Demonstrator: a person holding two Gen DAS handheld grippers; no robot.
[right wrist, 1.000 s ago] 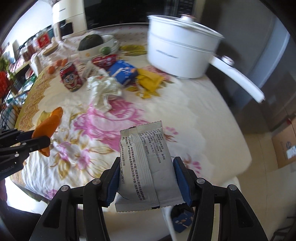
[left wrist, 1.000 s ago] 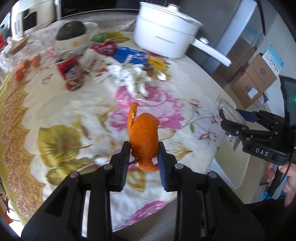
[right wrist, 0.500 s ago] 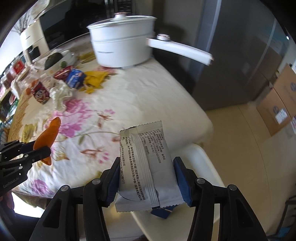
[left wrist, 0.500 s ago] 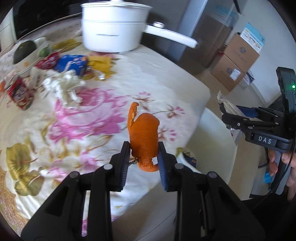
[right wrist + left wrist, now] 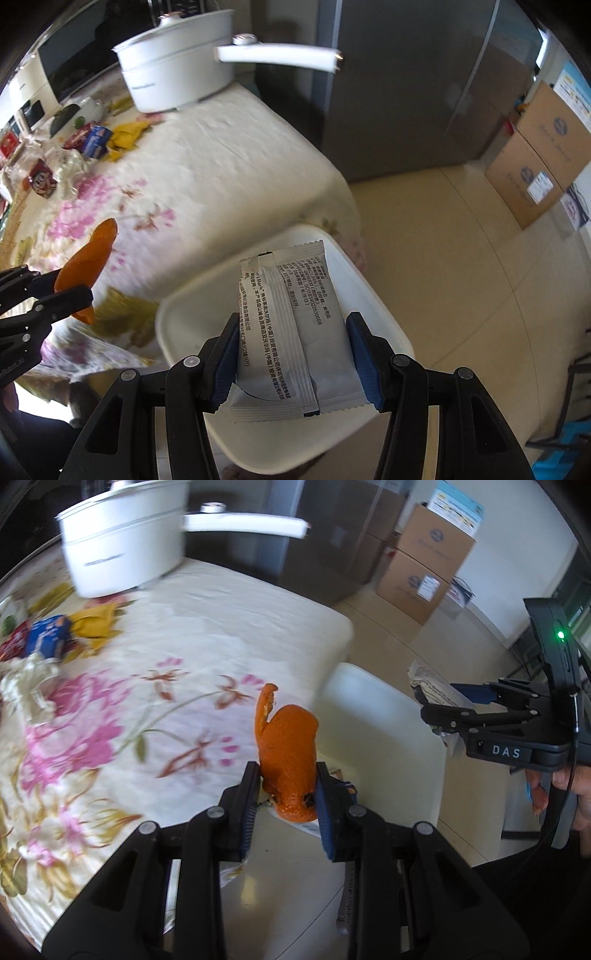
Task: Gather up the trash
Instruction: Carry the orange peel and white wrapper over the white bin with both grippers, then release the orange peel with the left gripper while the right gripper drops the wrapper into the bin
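Both of my tongs are loaded. My left gripper (image 5: 285, 797) pinches an orange peel (image 5: 288, 753) upright between its pads, held past the edge of the floral tablecloth (image 5: 155, 686), above the near rim of the white bin (image 5: 373, 295). My right gripper (image 5: 291, 360) clamps a grey snack wrapper (image 5: 291, 332) (printed side up) directly over that bin's opening. Back on the table sit a white pot (image 5: 177, 70), a crumpled tissue (image 5: 26, 686) and more wrappers (image 5: 96, 140).
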